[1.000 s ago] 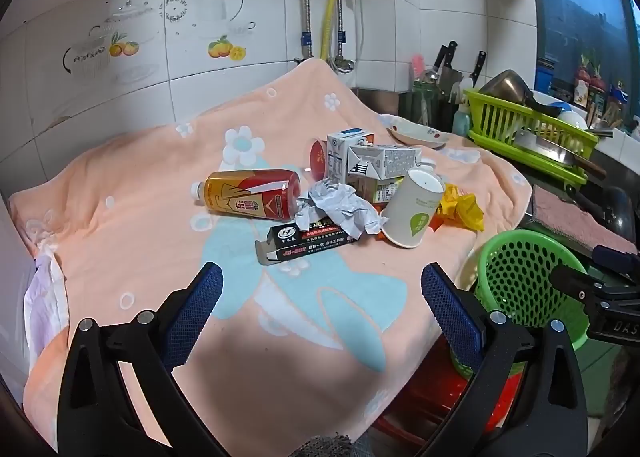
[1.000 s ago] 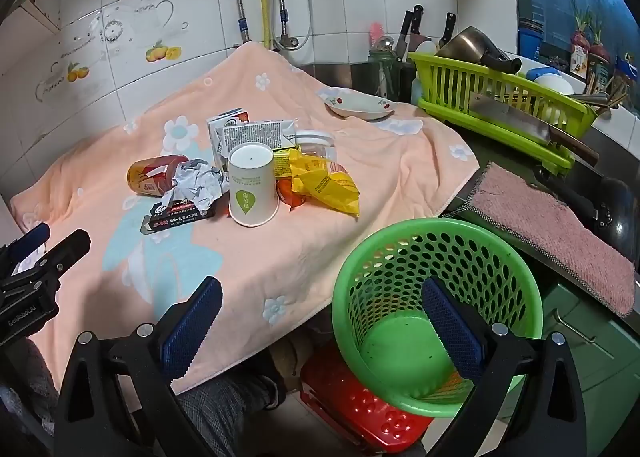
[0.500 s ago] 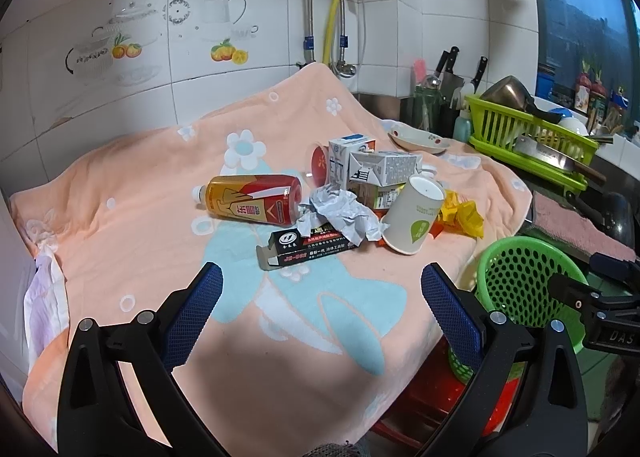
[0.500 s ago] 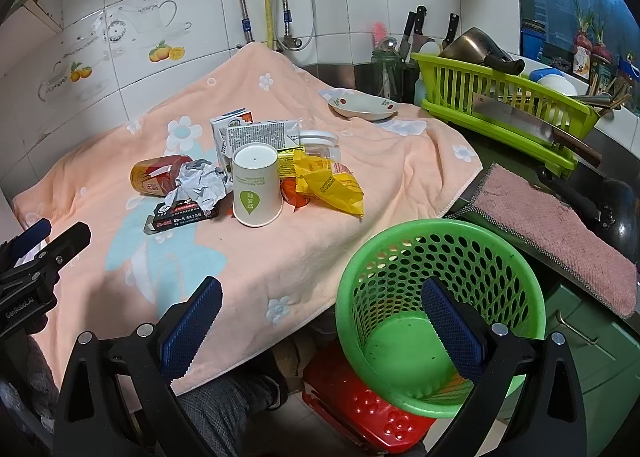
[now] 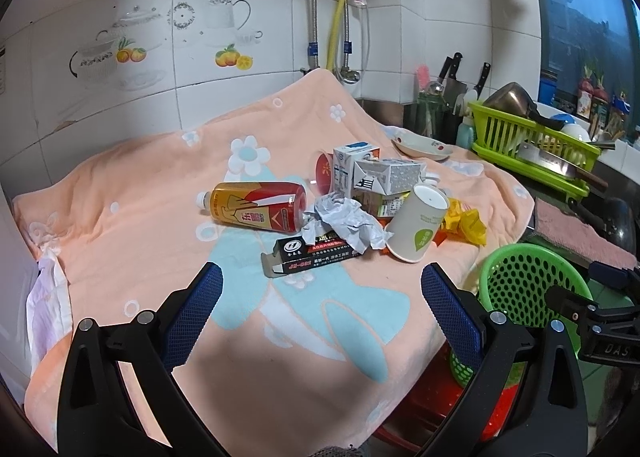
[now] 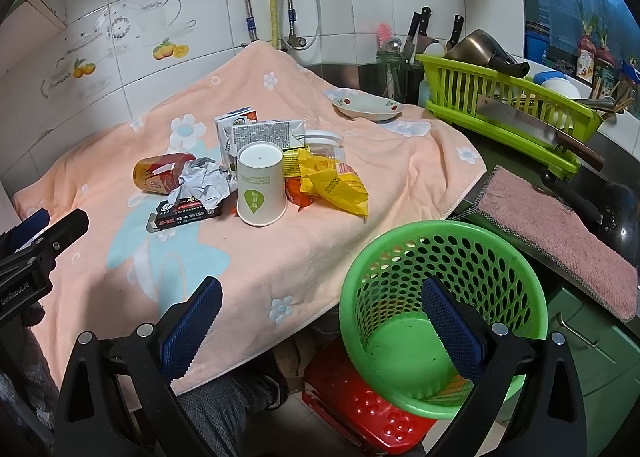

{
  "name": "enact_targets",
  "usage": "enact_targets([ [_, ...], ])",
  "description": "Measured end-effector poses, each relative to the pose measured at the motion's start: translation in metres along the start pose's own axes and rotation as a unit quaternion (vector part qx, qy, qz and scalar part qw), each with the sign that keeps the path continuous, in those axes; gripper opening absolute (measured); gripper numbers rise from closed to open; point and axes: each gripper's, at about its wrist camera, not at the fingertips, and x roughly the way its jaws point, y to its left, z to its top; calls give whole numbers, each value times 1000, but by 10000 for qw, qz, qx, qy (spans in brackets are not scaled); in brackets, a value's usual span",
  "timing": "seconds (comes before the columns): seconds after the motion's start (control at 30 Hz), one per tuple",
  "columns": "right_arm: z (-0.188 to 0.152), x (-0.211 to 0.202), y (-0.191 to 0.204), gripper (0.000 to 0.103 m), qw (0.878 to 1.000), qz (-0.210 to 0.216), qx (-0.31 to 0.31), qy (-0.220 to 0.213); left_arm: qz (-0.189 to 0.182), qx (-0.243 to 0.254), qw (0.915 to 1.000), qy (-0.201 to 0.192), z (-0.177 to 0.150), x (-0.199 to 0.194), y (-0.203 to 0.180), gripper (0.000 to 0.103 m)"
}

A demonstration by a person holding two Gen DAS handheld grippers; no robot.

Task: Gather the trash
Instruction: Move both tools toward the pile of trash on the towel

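Observation:
A pile of trash lies on the peach towel: a red and gold bottle on its side, crumpled paper, a black box, an upturned paper cup, milk cartons and a yellow wrapper. The same cup and wrapper show in the right wrist view. A green mesh basket stands empty beside the towel's edge. My left gripper is open, short of the pile. My right gripper is open, over the basket's near rim.
A green dish rack with pans and a cleaver sits at the right. A small dish lies at the towel's far corner. A pink cloth covers the counter edge. A red stool is under the basket. Knives stand behind.
Both views have shifted slightly, with the pile and basket drifting a little in frame. Both grippers stay open and nothing on the towel has moved.

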Motion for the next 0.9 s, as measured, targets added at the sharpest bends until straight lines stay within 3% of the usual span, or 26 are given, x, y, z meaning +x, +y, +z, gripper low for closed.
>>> enact_targets([
  [0.9, 14, 25, -12, 96, 9999, 91, -55, 87, 87, -96, 9999, 71, 2, 11, 12, 98],
])
